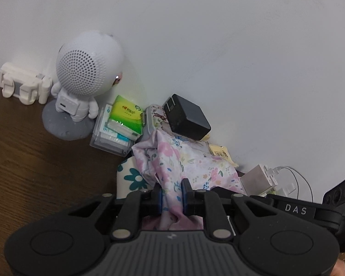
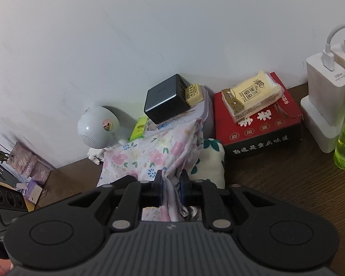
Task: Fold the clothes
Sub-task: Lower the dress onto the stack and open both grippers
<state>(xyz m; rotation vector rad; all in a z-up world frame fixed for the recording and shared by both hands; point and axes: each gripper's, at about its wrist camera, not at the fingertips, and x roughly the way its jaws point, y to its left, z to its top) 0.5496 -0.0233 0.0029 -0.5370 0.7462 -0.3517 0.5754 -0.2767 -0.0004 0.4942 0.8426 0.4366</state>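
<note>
The floral garment (image 1: 191,161) hangs between the two grippers at the back of the desk (image 1: 34,161), draped toward the clutter along the wall and touching a tin that carries a black charger (image 1: 186,119). The left gripper (image 1: 171,197) has its fingers clamped on a bunched fold of the cloth, and the right gripper (image 2: 171,188) likewise has its fingers closed on a gathered edge, so the fabric spans from one grip to the other. The material appears thin, light and fully limp: it will sag under its own weight, crease readily and offer no stiffness to push against. It may slip through a shallow pinch, so each grip is best taken on a hem or seam, where layers are doubled. Judged from the drape, opposite corners or shoulder points give the most control for spreading it flat. A second cloth with teal flowers (image 2: 212,161) lies just beside and partly under the garment and could be dragged along. An astronaut-shaped speaker (image 1: 87,78) and a green tissue pack (image 1: 126,115) stand near enough to be snagged or toppled.
</note>
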